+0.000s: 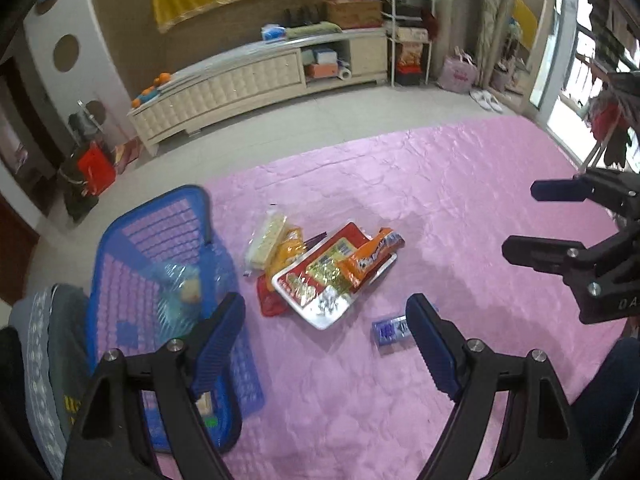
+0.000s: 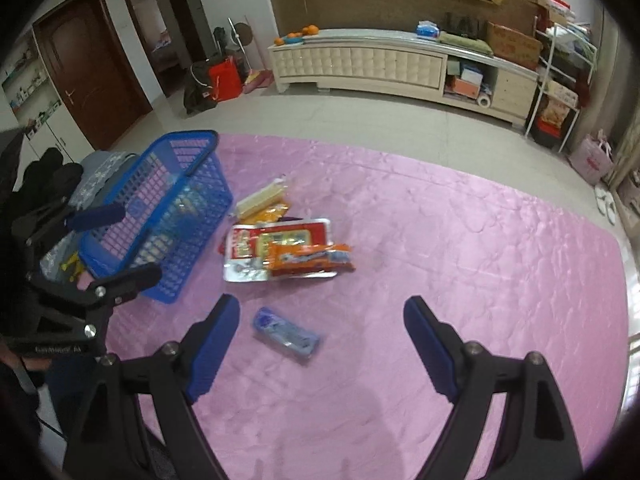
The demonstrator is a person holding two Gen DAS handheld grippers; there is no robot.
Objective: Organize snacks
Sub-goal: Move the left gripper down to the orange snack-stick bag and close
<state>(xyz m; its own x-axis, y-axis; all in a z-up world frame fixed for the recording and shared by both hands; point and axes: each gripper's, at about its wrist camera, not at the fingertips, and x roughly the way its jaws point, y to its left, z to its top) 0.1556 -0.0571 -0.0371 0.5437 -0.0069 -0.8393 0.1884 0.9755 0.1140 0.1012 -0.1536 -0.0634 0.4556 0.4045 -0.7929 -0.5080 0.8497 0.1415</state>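
A blue plastic basket [image 1: 120,240] [image 2: 192,140] stands at the left of a pink quilted mat [image 1: 460,184] [image 2: 460,240] and holds a clear-wrapped snack [image 1: 186,288]. A pile of snack packets lies mid-mat: a red and silver tray pack [image 1: 320,284] [image 2: 248,248], an orange packet [image 1: 372,256] [image 2: 310,260] on top of it, and a pale wafer pack [image 1: 266,240] [image 2: 260,198]. A small blue packet [image 1: 390,330] [image 2: 286,334] lies apart, nearer me. My left gripper [image 1: 324,320] [image 2: 116,240] is open and empty beside the basket. My right gripper [image 2: 320,322] [image 1: 520,220] is open and empty above the blue packet.
A cream TV cabinet [image 1: 240,80] [image 2: 380,60] stands along the far wall on a tiled floor. A white shelf rack [image 1: 408,40] [image 2: 560,80] stands at its right. Folded clothes [image 1: 44,340] [image 2: 100,168] lie left of the basket. A red bag [image 1: 96,168] [image 2: 224,76] sits by the doors.
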